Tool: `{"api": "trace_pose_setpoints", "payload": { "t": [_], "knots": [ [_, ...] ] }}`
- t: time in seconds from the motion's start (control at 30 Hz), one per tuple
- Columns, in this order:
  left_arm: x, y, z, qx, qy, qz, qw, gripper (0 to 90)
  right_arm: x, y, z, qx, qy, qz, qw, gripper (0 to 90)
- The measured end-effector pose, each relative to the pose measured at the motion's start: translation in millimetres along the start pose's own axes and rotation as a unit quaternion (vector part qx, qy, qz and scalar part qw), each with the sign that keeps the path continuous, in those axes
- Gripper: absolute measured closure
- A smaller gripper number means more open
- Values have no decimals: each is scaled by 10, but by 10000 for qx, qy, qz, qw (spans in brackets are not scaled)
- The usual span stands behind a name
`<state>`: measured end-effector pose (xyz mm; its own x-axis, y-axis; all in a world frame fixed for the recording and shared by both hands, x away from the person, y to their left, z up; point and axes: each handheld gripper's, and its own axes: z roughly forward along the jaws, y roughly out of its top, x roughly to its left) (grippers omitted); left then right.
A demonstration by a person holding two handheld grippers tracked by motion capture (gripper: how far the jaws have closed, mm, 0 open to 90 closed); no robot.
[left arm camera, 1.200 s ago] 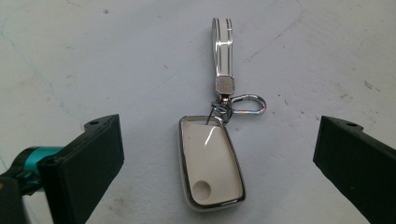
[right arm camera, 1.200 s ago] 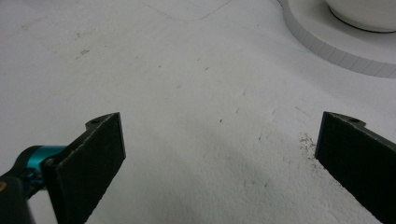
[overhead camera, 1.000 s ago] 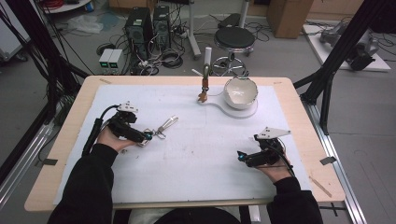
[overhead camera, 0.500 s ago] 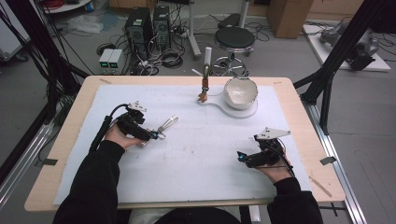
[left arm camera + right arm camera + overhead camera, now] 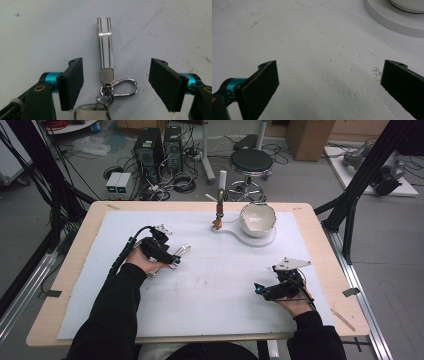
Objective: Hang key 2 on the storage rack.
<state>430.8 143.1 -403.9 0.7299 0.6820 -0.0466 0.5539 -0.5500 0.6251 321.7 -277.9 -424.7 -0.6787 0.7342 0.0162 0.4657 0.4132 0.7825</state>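
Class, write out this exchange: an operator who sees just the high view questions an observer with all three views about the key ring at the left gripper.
Operator: Is the key ring between the left gripper's fingers?
Observer: Yes. The left gripper has just been closing, and the key ring lies between its fingers, but neither one touches it.
Operator: What does the right gripper have in front of it?
Observer: The right gripper stands wide open over bare white mat, with nothing between its fingers.
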Motion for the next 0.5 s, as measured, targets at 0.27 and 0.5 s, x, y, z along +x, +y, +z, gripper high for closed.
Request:
{"api": "trace_pose_setpoints", "payload": {
  "t": [0.27,0.5],
  "knots": [
    [66,106,177,290,32,-26,9996,349,0,-22,-25,-14,-34,15,10000,9],
    [86,103,259,379,54,-125,9992,429,15,-33,-44,-25,-46,7,10000,9]
  ]
}}
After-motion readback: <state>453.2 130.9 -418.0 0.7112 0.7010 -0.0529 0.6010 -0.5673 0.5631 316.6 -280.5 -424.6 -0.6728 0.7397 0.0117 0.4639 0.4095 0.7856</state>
